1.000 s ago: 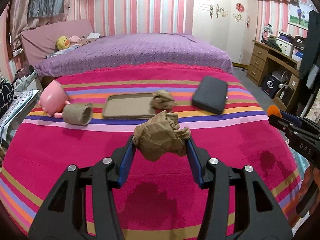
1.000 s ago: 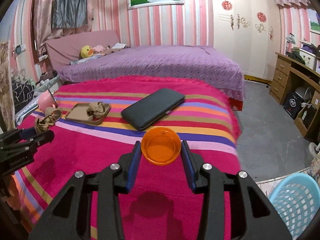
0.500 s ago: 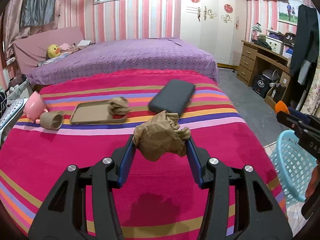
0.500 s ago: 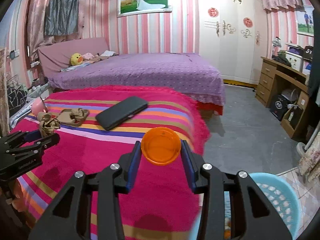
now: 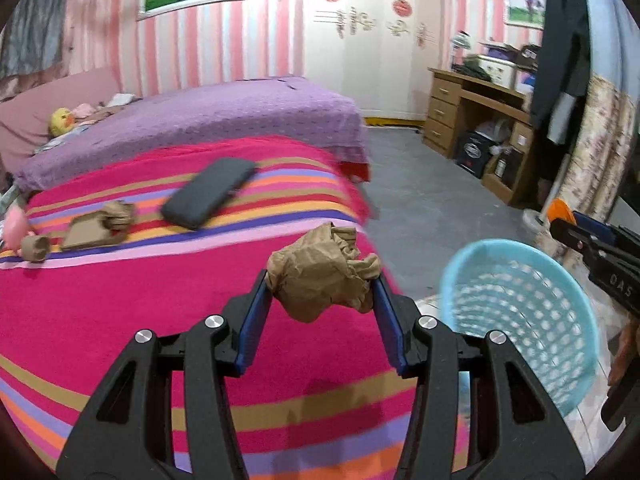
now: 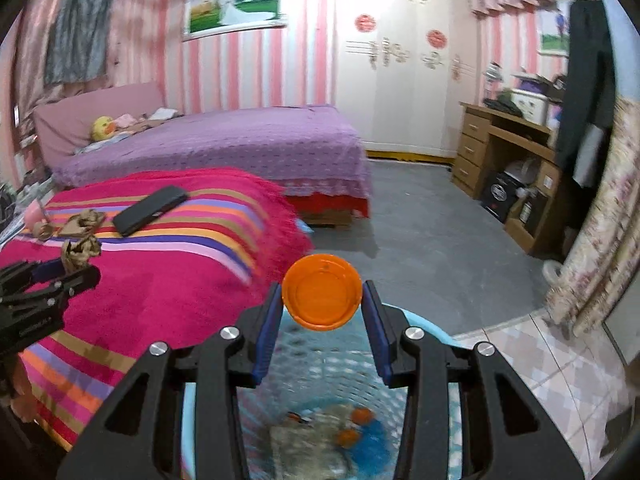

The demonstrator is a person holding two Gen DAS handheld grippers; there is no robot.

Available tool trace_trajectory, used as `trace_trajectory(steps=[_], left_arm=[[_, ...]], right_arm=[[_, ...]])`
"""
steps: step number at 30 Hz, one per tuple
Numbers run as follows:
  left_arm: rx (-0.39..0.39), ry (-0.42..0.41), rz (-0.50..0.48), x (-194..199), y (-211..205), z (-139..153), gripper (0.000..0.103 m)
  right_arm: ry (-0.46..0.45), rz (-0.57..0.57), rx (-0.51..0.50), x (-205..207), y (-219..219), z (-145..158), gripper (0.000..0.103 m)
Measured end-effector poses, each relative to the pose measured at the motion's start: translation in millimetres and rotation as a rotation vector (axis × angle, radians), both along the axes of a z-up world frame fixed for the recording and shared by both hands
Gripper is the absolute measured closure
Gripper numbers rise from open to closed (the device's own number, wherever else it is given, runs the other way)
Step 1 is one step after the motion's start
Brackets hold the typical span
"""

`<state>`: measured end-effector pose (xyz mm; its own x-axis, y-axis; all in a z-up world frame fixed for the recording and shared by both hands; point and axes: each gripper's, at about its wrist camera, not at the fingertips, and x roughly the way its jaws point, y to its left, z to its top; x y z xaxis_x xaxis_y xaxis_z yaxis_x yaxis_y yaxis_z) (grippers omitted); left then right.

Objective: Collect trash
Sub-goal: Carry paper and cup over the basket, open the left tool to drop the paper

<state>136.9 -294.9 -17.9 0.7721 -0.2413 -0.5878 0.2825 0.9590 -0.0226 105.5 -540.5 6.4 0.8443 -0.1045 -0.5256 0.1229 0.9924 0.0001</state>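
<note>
My left gripper (image 5: pixel 322 286) is shut on a crumpled brown paper ball (image 5: pixel 320 274), held above the near right part of the striped bed cover. The light blue mesh basket (image 5: pixel 520 320) stands on the floor to its right. My right gripper (image 6: pixel 322 300) is shut on an orange plastic lid (image 6: pixel 321 291), right over the blue basket (image 6: pixel 424 330), which holds some trash at its bottom. The left gripper with its paper ball (image 6: pixel 80 252) shows at the left edge of the right wrist view. The right gripper with the orange lid (image 5: pixel 560 210) shows at the right edge of the left wrist view.
On the striped bed cover (image 5: pixel 120 300) lie a black case (image 5: pixel 208 192), a brown tray with another crumpled paper (image 5: pixel 116 214), a cardboard roll (image 5: pixel 34 248) and a pink toy (image 5: pixel 14 228). A purple bed (image 6: pixel 240 144), wooden desk (image 6: pixel 508 156) and grey floor (image 6: pixel 420 232) lie beyond.
Both grippers swung to the right off the bed toward the blue basket, each keeping its grip. The basket came into view, and now sits directly under the right gripper.
</note>
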Motion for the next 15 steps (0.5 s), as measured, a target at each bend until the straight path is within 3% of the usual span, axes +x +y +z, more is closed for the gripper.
trace_trajectory(steps=[7, 15], left_arm=[[0.033, 0.0, -0.113, -30, -75, -12, 0.054], [0.034, 0.042, -0.169, -33, -120, -25, 0.054]], right_arm=[[0.013, -0.085, 0.0, -23, -50, -10, 0.063], [0.013, -0.122, 0.043, -34, -73, -20, 0.063]])
